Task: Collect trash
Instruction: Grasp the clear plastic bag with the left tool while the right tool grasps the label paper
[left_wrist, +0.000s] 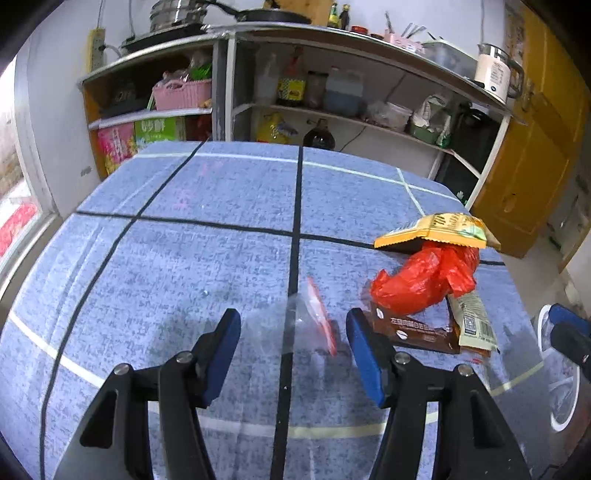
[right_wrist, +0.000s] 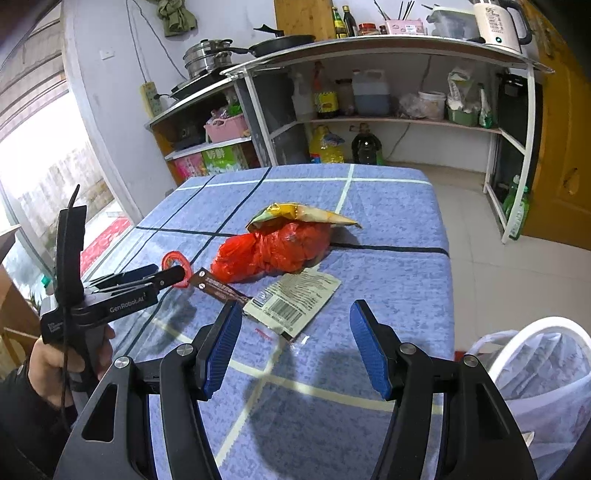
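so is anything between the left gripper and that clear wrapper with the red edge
Nothing visible blocks it. The left gripper is open, and the clear wrapper lies on the table between its fingers. The brown packet sits just outside the right-hand finger.

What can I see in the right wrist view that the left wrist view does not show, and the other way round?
Only the right wrist view shows the hand holding the left gripper, the barcode side of the pale packet, and the bin's white bag liner. Only the left wrist view shows the clear wrapper with a red strip lying between the open left fingers. Both show the red plastic bag, the yellow packet on top of it, the brown wrapper and the blue checked tablecloth.
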